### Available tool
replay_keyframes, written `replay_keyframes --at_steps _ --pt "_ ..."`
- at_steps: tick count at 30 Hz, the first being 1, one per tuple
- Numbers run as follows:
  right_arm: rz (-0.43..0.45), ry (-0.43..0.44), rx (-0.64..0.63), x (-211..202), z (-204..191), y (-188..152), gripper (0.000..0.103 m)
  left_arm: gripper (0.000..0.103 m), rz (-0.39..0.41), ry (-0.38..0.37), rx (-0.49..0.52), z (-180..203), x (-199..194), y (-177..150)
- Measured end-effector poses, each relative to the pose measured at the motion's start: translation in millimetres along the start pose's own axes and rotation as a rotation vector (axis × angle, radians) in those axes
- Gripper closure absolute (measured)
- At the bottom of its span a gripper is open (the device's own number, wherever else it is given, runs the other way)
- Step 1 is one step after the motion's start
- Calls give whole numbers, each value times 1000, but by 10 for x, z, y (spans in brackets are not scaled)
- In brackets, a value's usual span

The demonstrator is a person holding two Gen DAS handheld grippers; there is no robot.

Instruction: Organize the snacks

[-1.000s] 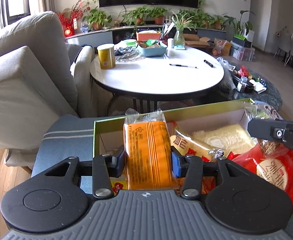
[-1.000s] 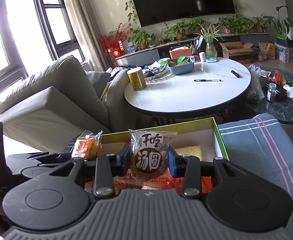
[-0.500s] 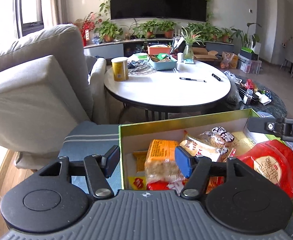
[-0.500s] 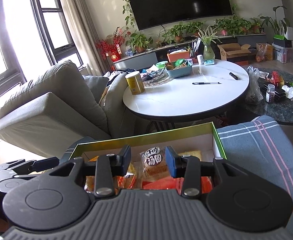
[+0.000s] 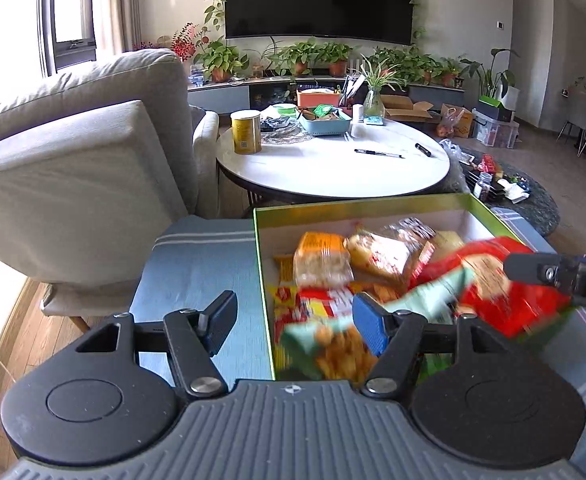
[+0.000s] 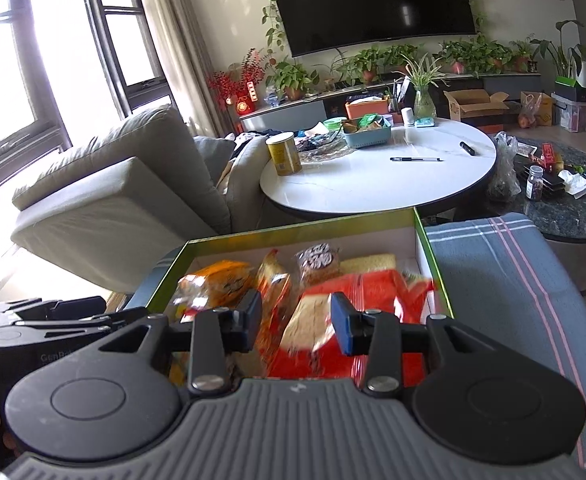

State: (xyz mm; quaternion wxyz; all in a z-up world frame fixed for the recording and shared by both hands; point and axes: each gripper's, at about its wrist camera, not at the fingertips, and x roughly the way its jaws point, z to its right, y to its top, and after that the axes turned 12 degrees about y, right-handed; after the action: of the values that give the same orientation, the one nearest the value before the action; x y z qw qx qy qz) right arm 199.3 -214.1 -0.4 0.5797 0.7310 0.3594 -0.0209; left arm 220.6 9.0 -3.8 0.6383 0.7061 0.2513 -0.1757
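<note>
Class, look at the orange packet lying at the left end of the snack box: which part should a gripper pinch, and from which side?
Probably the orange packet across its narrow width, from above: it lies flat in the green box, whose wall blocks a sideways approach.

I count one green box (image 6: 301, 227) at my twelve o'clock, one yellow can (image 6: 284, 153) and one blue basket (image 6: 367, 136) on the round surface (image 6: 377, 188), plus two pens (image 6: 416, 159); the blurred snack packets I can't count.

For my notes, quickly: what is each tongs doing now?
Left tongs: open, just been opening, holding nothing.
Right tongs: open, holding nothing.
</note>
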Motion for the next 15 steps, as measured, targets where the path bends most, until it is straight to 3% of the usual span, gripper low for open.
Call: replay_keyframes --at_steps 3,15 --pt "-29 19 -33 -131 -115 -159 18 36 5 -3 -22 -89 -218 -152" --pt "-107 82 -26 -548 -418 -773 18 35 -94 -12 -21 -235 -835 -935"
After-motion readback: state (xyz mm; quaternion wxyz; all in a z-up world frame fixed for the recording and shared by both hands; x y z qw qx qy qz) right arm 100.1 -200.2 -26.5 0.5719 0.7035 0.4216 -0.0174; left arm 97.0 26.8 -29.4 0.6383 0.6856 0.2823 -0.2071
